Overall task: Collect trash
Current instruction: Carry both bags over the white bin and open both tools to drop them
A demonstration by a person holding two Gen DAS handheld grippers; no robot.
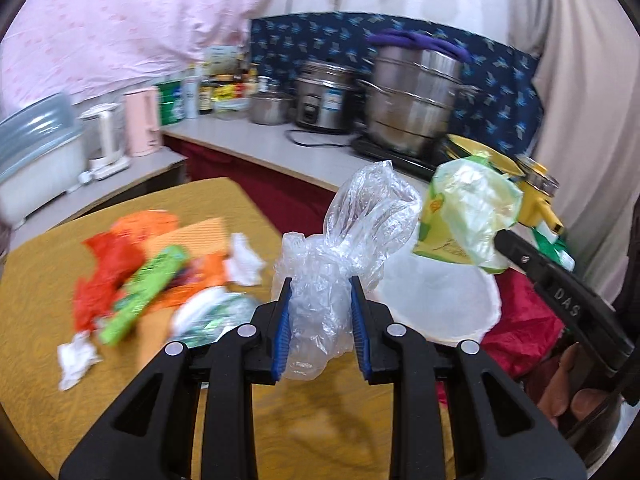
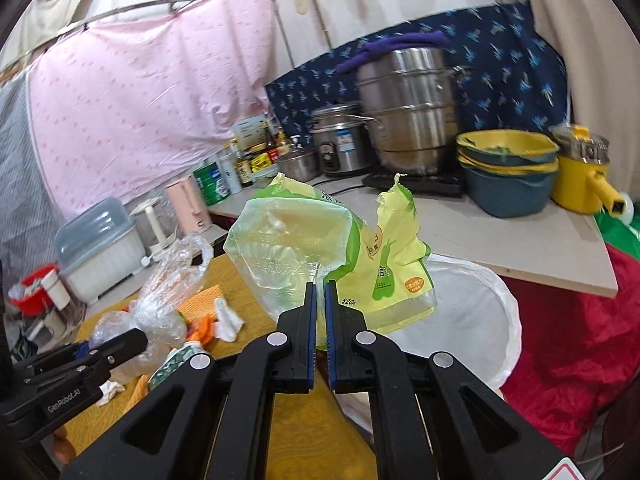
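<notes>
The left gripper [image 1: 320,300] was clamped on a crumpled clear plastic bag [image 1: 340,236], its blue pads [image 1: 280,320] pressing into the lower, bunched part while the rest of the bag stood up above the fingertips. In the right wrist view the same bag [image 2: 168,292] showed at the left, above the left gripper [image 2: 136,342], lifted off the yellow table [image 1: 36,280].

The right gripper [image 2: 319,292] had its jaws nearly together, pinching a thin edge of a torn green and yellow food packet [image 2: 320,248]. The packet stood up and forward from the fingertips, its open mouth facing the camera. From the left wrist view that packet [image 1: 464,216] hung at the tip of the right gripper [image 1: 502,242], just above the white-lined bin [image 1: 440,304].

The bin [image 2: 476,312] sat beside the table, below and to the right of the packet. The clear bag was just left of the bin's rim.

More litter lay on the table well left of both grippers: a red wrapper [image 1: 108,272], a green wrapper [image 1: 144,292] and white crumpled tissue [image 1: 244,260].
</notes>
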